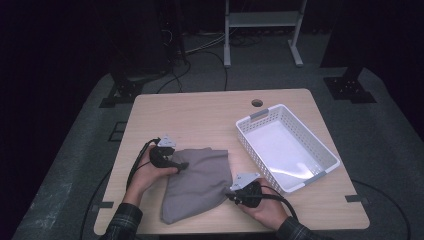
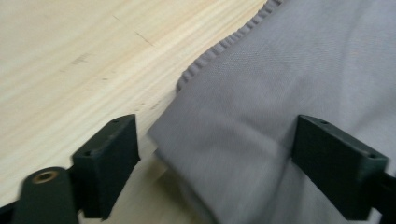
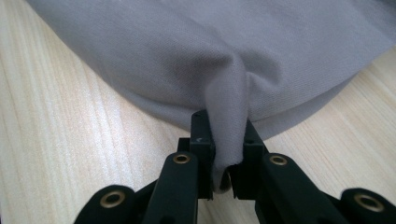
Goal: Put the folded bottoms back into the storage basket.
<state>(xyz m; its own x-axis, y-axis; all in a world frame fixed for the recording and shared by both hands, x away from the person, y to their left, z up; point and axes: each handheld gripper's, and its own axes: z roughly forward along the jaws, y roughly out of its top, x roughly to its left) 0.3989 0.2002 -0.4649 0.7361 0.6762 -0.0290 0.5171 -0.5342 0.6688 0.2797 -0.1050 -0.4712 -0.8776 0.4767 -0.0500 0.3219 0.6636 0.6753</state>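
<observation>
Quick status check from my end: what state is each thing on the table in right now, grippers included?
Grey cloth: crumpled flat on the table, not in the basket.
Left gripper: jaws wide open, straddling the cloth's edge, not pressing on it.
Right gripper: shut on a pinched fold of the cloth.
White basket: upright, empty, apart from the cloth.
Table: bare wood around them.

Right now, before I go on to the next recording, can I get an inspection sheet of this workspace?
Surface: light wooden table, round hole near the far edge.
Job's things: grey cloth lying crumpled on the table.
Clutter: white basket, empty, right of the cloth.
Grippers: left tool open, jaws astride the cloth's edge; right tool shut on a pinched fold of cloth.
Cables: black cable trails from the left tool; more on the floor.
Surroundings: dark room, grey floor, white frame behind.
</observation>
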